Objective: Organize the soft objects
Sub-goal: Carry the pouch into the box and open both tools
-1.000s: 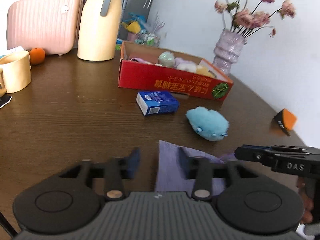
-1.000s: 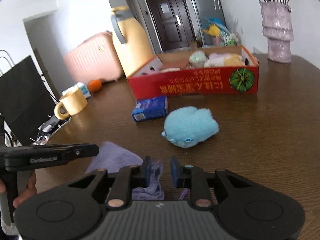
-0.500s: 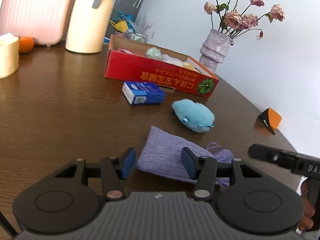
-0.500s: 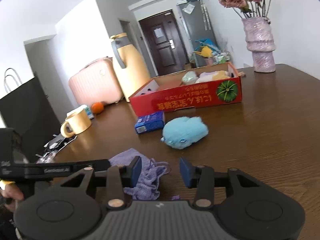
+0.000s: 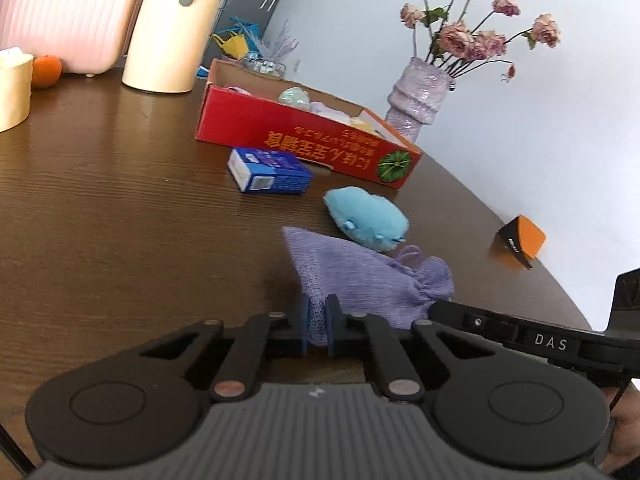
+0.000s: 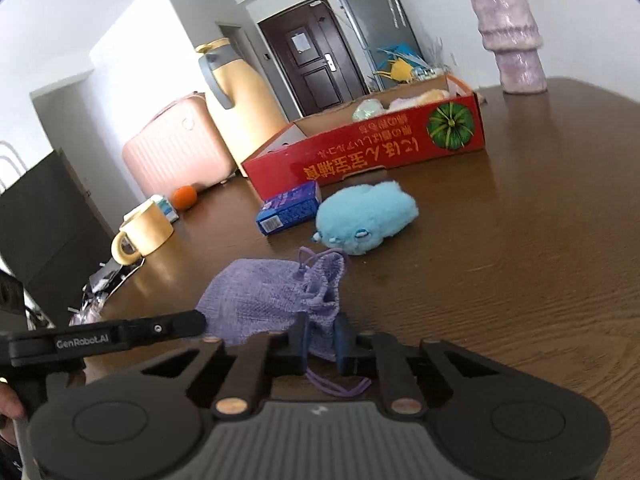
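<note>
A purple drawstring pouch (image 5: 360, 276) (image 6: 264, 300) lies on the brown table in front of both grippers. My left gripper (image 5: 317, 320) is shut on the pouch's near edge. At the gathered mouth end, my right gripper (image 6: 320, 334) is shut on the pouch, and the cord hangs under its fingers. Just beyond the pouch sits a light blue plush toy (image 5: 366, 218) (image 6: 366, 216). Behind that stands a red cardboard box (image 5: 304, 140) (image 6: 368, 156) holding several pale soft toys.
A blue carton (image 5: 270, 170) (image 6: 290, 208) lies beside the plush. Further back are a yellow jug (image 5: 172, 28), a pink case (image 5: 64, 12), an orange (image 5: 46, 70), a mug (image 6: 142, 234) and a vase of flowers (image 5: 418, 98). An orange-and-black block (image 5: 520, 240) sits at the right edge.
Both grippers stood open around the pouch half a second ago and have now closed on it. Both have dropped slightly lower toward the table.
</note>
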`<state>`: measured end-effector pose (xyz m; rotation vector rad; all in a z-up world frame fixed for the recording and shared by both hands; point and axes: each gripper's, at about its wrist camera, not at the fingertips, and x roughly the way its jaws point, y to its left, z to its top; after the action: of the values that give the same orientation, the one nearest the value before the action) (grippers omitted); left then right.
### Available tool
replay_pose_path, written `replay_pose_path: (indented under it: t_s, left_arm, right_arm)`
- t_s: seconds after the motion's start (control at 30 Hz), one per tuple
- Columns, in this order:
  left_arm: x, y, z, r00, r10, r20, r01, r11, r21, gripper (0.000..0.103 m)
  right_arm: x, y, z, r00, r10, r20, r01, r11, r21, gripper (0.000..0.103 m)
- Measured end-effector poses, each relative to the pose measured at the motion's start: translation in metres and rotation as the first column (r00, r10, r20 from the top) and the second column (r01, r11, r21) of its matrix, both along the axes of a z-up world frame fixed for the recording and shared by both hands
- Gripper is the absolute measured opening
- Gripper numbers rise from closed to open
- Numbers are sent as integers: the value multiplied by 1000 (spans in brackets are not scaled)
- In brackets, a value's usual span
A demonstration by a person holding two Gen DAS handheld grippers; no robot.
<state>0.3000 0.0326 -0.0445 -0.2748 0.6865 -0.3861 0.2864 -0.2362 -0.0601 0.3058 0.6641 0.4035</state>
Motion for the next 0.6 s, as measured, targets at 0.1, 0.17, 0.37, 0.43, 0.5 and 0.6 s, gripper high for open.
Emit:
replay_pose_path:
  t_s: [0.1,0.17,0.37,0.43,0.5,0.6]
  left_arm:
    - [-11,-3,4,1000,-14,12,15,1000,-10,8]
    - [-21,-5,8,999,-25,27,25,1000,-7,8]
    - [-47,-9,30,995,-37,88,40,999,-36,7]
    - [-52,-14,39,992,-44,120,48,998,-29,7]
    - [-51,-19,46,990,-50,134,53,998,-25,7]
    - [-39,-28,58,986,-60,158,61,998,-2,7]
  right_arm:
    - [-13,-2,10,1000,19,25,-19,1000,-9,6]
    - [-26,-5,19,998,25,52,-24,1000,-19,5]
    - [-55,-18,42,991,12,133,-10,1000,-14,5]
    - [-56,-22,48,989,6,148,-5,1000,-9,5]
    - [-52,-27,55,987,5,163,-4,1000,-9,5]
    - [-33,-32,75,976,9,217,-4,1000,-26,5]
